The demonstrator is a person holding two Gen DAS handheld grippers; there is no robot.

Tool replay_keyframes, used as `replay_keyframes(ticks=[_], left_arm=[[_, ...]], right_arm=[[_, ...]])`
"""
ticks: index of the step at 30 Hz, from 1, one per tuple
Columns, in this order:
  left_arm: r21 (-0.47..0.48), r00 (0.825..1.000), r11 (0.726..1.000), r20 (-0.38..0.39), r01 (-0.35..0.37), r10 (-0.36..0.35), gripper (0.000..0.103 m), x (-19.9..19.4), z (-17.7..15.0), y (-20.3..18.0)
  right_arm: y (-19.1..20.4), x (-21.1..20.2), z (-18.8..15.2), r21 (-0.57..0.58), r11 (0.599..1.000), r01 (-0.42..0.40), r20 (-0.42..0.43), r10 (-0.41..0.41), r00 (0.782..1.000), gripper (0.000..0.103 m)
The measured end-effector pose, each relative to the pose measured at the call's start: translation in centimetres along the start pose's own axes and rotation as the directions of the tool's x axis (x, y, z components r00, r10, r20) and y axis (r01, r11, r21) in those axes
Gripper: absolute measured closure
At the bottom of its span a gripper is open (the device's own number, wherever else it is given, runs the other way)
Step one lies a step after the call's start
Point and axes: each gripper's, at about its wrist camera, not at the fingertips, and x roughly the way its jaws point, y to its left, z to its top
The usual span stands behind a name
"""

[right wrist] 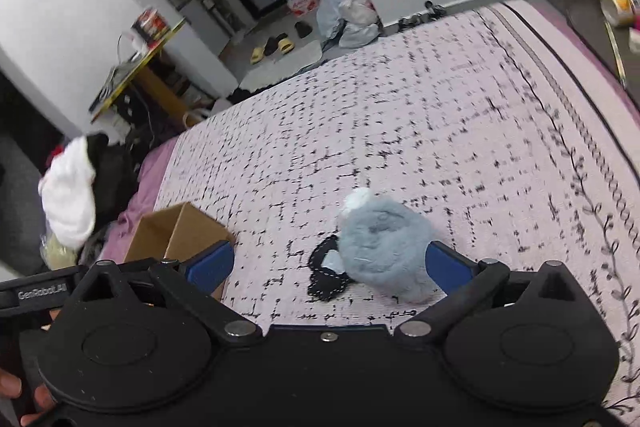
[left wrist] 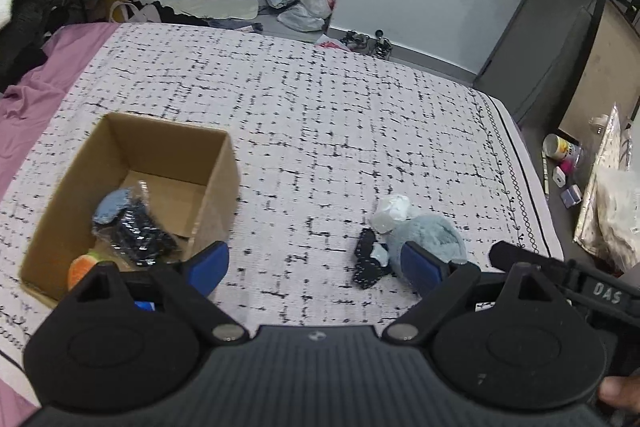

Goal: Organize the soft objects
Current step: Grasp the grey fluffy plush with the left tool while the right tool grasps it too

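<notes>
I hold my left gripper point(left wrist: 316, 269) above the patterned bedspread point(left wrist: 320, 107) with its blue fingers spread wide and nothing between them, beside the cardboard box point(left wrist: 132, 147) that has a blue cloth, a dark bag and an orange toy in it. My right gripper point(right wrist: 330, 269) is open and empty too, just short of the fluffy blue toy point(right wrist: 384, 247), which lies against a black sock point(right wrist: 326, 281).
</notes>
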Motion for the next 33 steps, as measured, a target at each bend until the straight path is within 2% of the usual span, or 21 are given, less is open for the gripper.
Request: replay_keyframes(ticks=[7,13,19,23,28,32,33], left_arm=[[0.010,1.000,1.000,-0.020,0.004,-0.004,0.017,2.6,0.1,-1.9],[-0.007,0.999,1.000,-0.047,0.023,-0.023,0.034,5.1,0.6,-3.1],[-0.041,0.994,0.998,-0.093,0.057,-0.060,0.044,8.1,0.8,-4.2],[-0.042,0.989,0.996,-0.122,0.079,-0.084,0.052,9.8,0.7,-5.4],[-0.042,0.986,0.995,-0.138,0.089,-0.094,0.057,11.5,0.5,-6.9],[-0.045,0.983,0.995,-0.154,0.091,-0.097,0.064,12.9,0.5,-7.8],[-0.046,0.984,0.995,-0.156,0.086,-0.092,0.066,13.2,0.4,-8.0]], right_arm=[[-3.5,1.3,0.0,0.121,0.993,0.007,0.007,-0.008,1.000,0.000],[-5.5,2.8,0.4,0.194,0.981,-0.007,0.001,0.007,1.000,0.004],[-6.8,4.7,0.4,0.257,0.966,-0.020,-0.050,0.034,0.998,0.017],[-7.5,5.6,0.3,0.286,0.958,-0.012,-0.078,0.036,0.996,0.030],[-8.6,6.6,0.2,0.337,0.941,-0.007,-0.105,0.045,0.993,0.042],[-9.2,7.6,-0.2,0.371,0.929,-0.005,-0.140,0.061,0.988,0.064],[-9.4,7.7,-0.3,0.384,0.923,-0.008,-0.141,0.067,0.988,0.064]])
